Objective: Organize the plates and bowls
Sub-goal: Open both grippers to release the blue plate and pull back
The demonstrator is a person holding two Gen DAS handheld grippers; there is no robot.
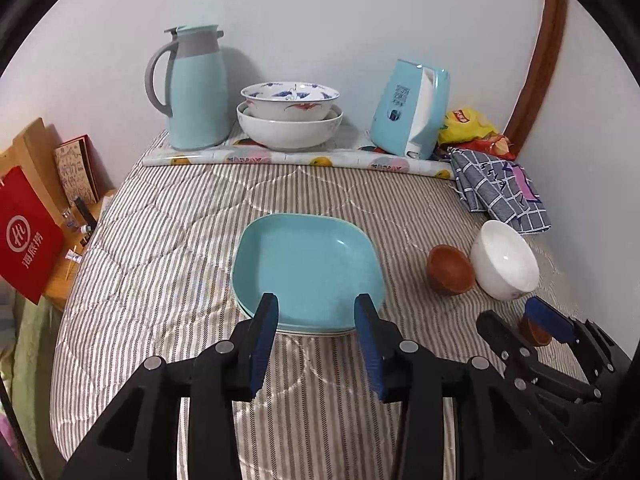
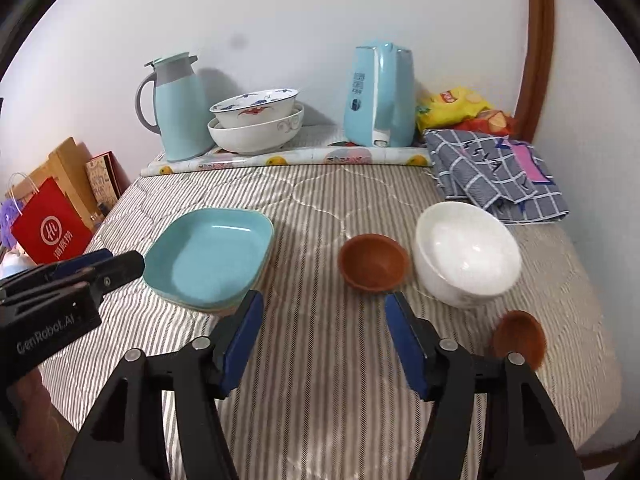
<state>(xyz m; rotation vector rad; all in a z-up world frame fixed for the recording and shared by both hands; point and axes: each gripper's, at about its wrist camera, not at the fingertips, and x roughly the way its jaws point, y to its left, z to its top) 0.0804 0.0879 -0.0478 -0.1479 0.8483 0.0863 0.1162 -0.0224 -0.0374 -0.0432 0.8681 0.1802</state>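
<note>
A stack of square teal plates (image 1: 304,256) (image 2: 208,252) lies in the middle of the striped bedcover. My left gripper (image 1: 318,306) (image 2: 120,262) hovers open at the stack's near edge, with nothing between its fingers. To the right, a small brown bowl (image 2: 374,262) (image 1: 450,274) sits beside a white bowl (image 2: 468,252) (image 1: 504,260). A second brown bowl (image 2: 520,338) (image 1: 534,332) lies tilted nearer to me. My right gripper (image 2: 323,300) (image 1: 510,312) is open and empty, just short of the first brown bowl. At the back, a patterned bowl (image 1: 290,100) is nested in a larger white bowl (image 1: 288,132).
A teal thermos jug (image 1: 196,92), a teal kettle (image 1: 412,108) and snack bags (image 1: 468,124) stand along the back wall. A checked cloth (image 1: 500,188) lies at the right. A red bag (image 1: 28,236) and boxes stand off the bed's left edge.
</note>
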